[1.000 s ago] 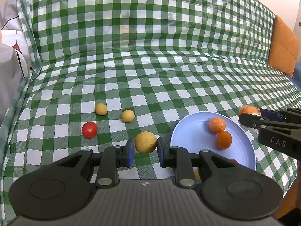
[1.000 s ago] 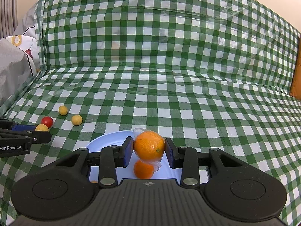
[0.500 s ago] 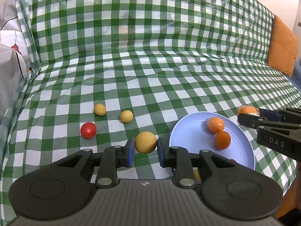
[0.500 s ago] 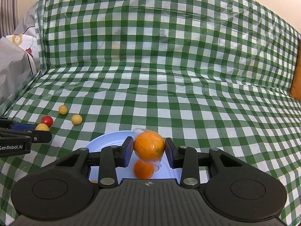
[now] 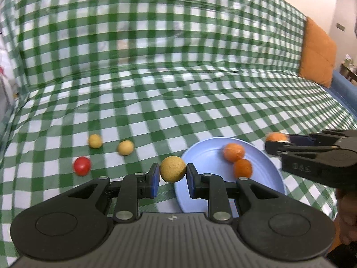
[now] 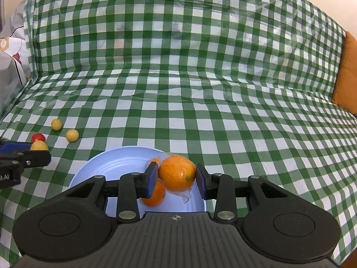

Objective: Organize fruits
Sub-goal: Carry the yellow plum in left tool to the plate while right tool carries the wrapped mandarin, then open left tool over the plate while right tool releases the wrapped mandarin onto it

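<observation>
My left gripper [image 5: 173, 171] is shut on a yellow fruit [image 5: 173, 169], held just left of the light blue plate [image 5: 200, 156]. Two oranges [image 5: 233, 152] lie in the plate. My right gripper [image 6: 177, 176] is shut on a plastic-wrapped orange [image 6: 177, 176] above the plate [image 6: 111, 167]; another orange [image 6: 154, 197] lies below it. The right gripper [image 5: 276, 139] also shows at the right of the left wrist view. Two small yellow fruits [image 5: 95, 141] [image 5: 125, 147] and a red tomato [image 5: 82, 166] lie on the checked cloth to the left.
The green-and-white checked cloth [image 6: 200, 89] covers the seat and backrest of a sofa. An orange cushion [image 5: 316, 53] stands at the far right. A grey-white bag [image 6: 9, 62] sits at the left edge.
My left gripper has moved right toward the plate with the yellow fruit. My right gripper has moved forward over the plate with the wrapped orange.
</observation>
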`<state>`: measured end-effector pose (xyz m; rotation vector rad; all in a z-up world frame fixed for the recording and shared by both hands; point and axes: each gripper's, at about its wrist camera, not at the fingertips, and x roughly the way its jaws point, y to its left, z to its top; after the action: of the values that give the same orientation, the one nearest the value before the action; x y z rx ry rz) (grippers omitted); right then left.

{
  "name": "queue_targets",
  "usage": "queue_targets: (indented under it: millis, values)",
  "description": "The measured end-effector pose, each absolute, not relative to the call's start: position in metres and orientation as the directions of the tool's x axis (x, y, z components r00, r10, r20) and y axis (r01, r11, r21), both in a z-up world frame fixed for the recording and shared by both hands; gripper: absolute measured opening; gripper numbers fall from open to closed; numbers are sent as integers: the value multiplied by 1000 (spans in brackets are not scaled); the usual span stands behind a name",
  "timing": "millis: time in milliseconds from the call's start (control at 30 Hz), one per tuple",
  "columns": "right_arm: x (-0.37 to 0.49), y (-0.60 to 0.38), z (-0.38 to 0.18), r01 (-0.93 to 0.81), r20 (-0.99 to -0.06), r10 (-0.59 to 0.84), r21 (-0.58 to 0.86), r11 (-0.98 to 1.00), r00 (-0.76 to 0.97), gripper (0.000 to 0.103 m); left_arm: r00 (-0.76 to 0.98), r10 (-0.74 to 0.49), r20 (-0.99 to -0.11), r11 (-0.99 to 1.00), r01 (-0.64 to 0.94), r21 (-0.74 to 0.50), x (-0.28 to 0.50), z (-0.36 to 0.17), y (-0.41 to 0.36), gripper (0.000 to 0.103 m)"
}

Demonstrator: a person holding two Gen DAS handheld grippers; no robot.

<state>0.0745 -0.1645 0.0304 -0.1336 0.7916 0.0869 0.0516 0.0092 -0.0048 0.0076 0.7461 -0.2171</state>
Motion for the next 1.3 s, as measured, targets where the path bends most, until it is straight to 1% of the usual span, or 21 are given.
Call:
queue_targets:
  millis: [233, 500, 1300]
  values:
    - [81, -166, 20, -145, -751, 15, -108, 983, 660, 39, 707, -219, -672, 964, 264, -37, 50, -11, -21, 28]
    - [83, -173, 18, -138, -758, 3, -115, 984, 652, 38, 714, -229, -661, 950, 311, 6, 46, -15, -43, 28]
    - [80, -167, 19, -131, -745, 9, -106, 986, 667, 40, 719, -231, -655, 949, 314, 10, 44, -12, -44, 28]
